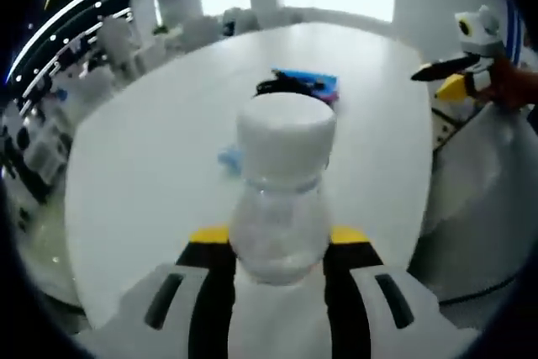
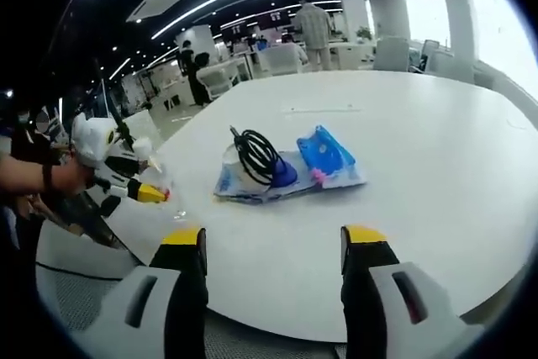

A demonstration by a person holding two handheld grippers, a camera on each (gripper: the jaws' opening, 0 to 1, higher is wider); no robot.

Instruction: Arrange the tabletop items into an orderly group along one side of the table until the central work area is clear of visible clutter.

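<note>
A clear plastic bottle [image 1: 282, 208] with a white cap [image 1: 286, 136] stands upright between my left gripper's [image 1: 280, 241] yellow-tipped jaws, which are shut on its body above the round white table [image 1: 151, 174]. Beyond it lie a coiled black cable [image 1: 282, 86] and a blue packet [image 1: 315, 83]. In the right gripper view the cable [image 2: 256, 157] rests on a flat clear-and-blue packet [image 2: 244, 187], next to a blue pouch [image 2: 328, 153]. My right gripper [image 2: 273, 241] hangs open over the near table edge [image 2: 277, 317], holding nothing. The left gripper [image 2: 145, 176] shows at that view's left; the right gripper [image 1: 443, 79] at the left gripper view's upper right.
White chairs [image 1: 126, 48] ring the far side of the table, and another chair [image 2: 76, 292] sits close to the near edge. People [image 2: 315, 23] stand at desks in the background. A small pale-blue scrap [image 1: 229, 157] lies behind the bottle.
</note>
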